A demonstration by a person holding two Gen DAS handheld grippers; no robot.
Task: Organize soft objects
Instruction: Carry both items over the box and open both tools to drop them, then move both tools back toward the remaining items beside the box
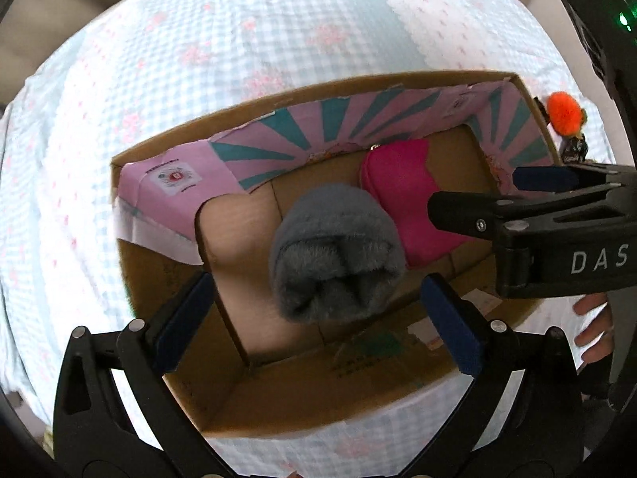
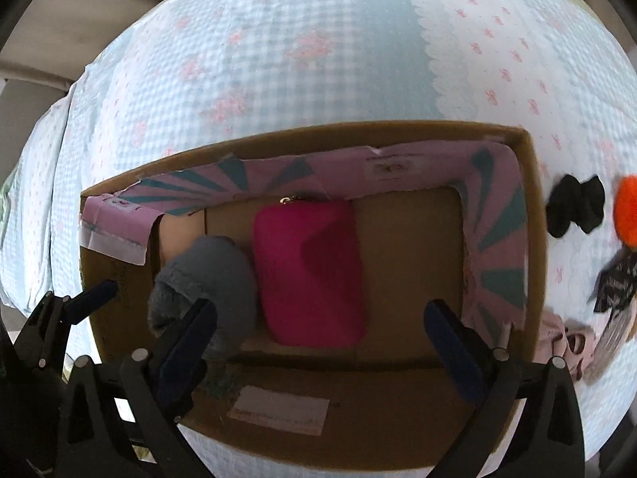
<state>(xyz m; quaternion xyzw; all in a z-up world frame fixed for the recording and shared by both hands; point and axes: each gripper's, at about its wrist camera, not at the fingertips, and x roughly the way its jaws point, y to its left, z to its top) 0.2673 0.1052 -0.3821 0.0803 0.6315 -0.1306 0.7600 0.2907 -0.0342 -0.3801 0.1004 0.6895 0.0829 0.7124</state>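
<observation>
Checked bedspread [image 2: 278,59], one cardboard box [image 2: 533,207] holding one grey fuzzy roll [image 1: 338,251], one pink pouch [image 2: 310,271], left gripper [image 1: 318,322] and right gripper [image 2: 322,342] both wide open, empty

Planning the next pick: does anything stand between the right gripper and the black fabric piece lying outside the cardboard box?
Yes: the cardboard box's right wall rises between the open right gripper, over the box interior, and the black fabric piece on the bedsheet.
</observation>
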